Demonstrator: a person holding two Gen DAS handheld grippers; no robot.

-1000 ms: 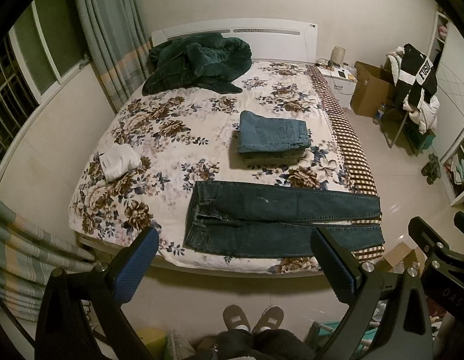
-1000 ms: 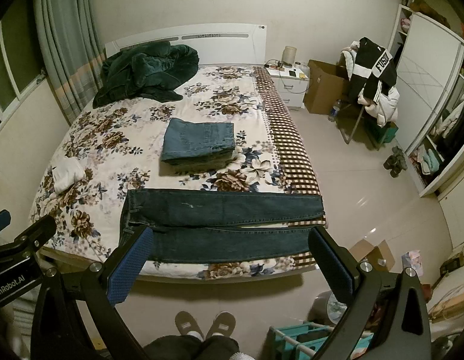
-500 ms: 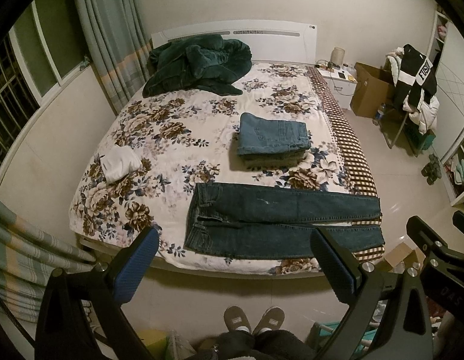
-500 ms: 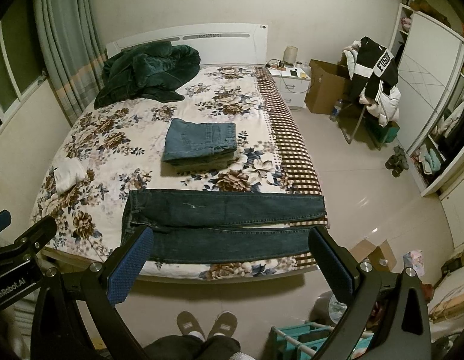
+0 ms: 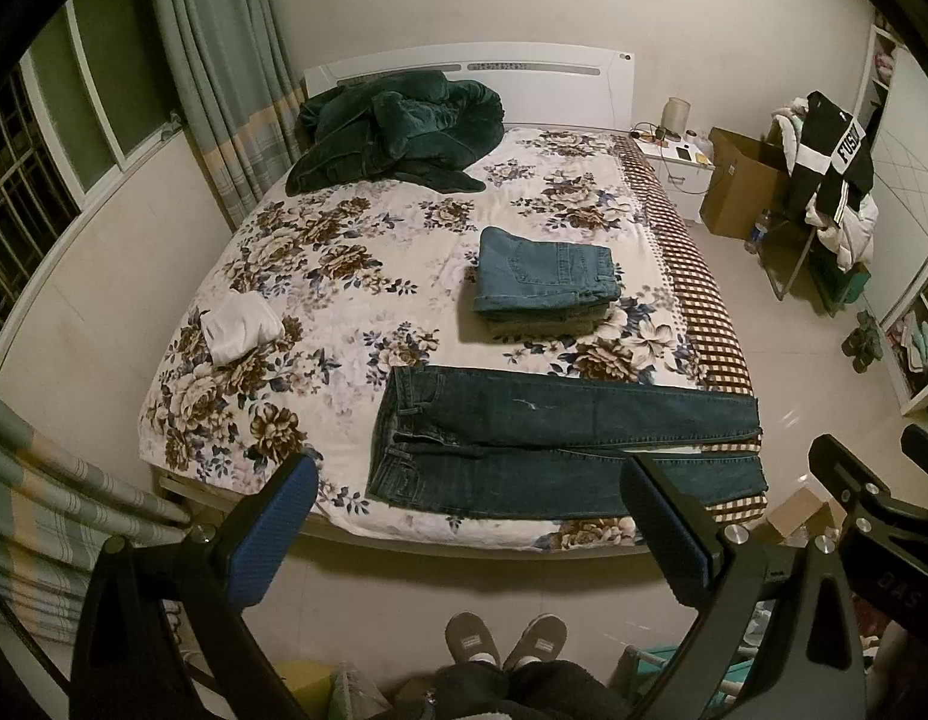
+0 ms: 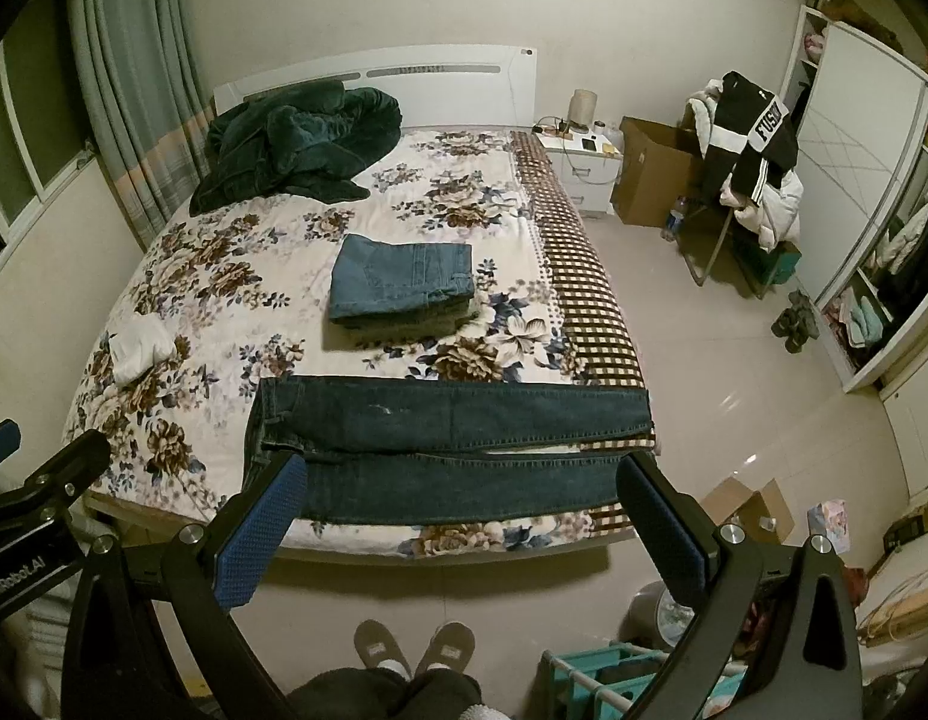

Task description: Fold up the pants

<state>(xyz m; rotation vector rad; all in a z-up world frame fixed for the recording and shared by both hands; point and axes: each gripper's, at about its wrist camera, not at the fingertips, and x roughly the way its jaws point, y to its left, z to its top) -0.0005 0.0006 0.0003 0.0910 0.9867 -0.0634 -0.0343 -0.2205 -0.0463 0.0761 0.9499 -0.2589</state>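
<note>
Dark blue jeans (image 5: 554, 444) lie flat along the near edge of the flowered bed (image 5: 344, 276), waistband to the left, legs side by side reaching the right edge. They show in the right wrist view too (image 6: 452, 450). My left gripper (image 5: 470, 528) is open and empty, held back from the bed above the floor. My right gripper (image 6: 458, 522) is open and empty, also short of the bed edge. Each gripper's frame shows at the edge of the other's view.
A folded stack of lighter jeans (image 5: 545, 276) lies mid-bed. A dark green blanket (image 5: 398, 132) is heaped by the headboard. A white cloth (image 5: 239, 327) lies at the left. Curtains (image 5: 50, 516) hang left. A cardboard box (image 6: 746, 507) and teal rack (image 6: 596, 672) stand on the floor at right.
Both views have shifted very slightly; the bed and jeans sit a touch lower and nearer. Nothing on the bed has moved and both grippers stay open.
</note>
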